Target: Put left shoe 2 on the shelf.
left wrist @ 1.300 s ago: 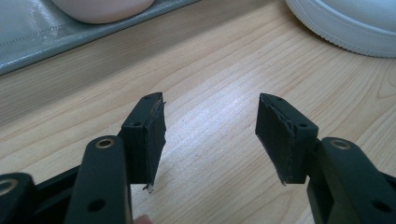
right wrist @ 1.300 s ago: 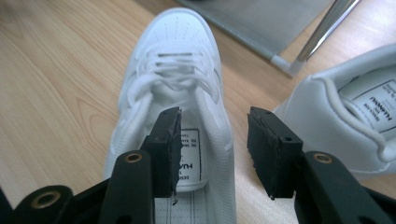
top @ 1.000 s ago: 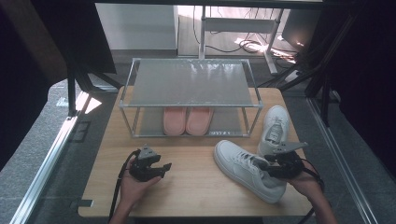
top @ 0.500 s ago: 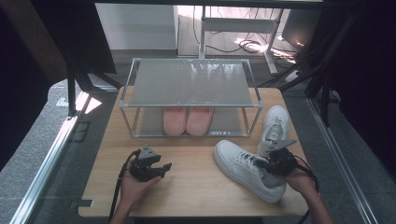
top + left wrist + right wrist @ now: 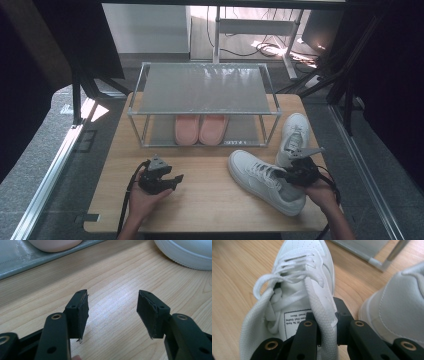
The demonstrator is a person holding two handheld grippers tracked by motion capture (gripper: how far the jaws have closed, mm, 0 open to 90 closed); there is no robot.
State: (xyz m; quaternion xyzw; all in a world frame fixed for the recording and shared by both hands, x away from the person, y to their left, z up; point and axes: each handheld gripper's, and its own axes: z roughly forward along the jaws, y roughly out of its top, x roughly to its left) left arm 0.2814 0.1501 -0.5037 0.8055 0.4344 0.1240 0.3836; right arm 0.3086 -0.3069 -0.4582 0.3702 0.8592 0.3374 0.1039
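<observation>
A white sneaker [image 5: 260,179] lies on the wooden table [image 5: 210,200], toe pointing toward the rack. My right gripper [image 5: 294,175] is at its heel opening. Its jaws have just been closing, and in the right gripper view the right gripper [image 5: 325,315] is shut on the sneaker's [image 5: 299,270] padded side wall, one jaw inside the shoe and one outside. A second white sneaker [image 5: 294,134] stands just behind it, also at the right [image 5: 397,312]. My left gripper [image 5: 172,181] rests low on the table at the left, and its view shows it [image 5: 112,312] open with nothing between the jaws.
A metal two-tier rack [image 5: 202,90] stands at the back of the table, with a pair of pink slippers [image 5: 200,129] on its lower shelf [image 5: 20,260]. Bare wood lies between the two hands. The table's edges drop to the floor on both sides.
The right gripper has shifted slightly toward the sneaker's opening and its jaws have closed on the shoe's side wall. The left hand has stayed put.
</observation>
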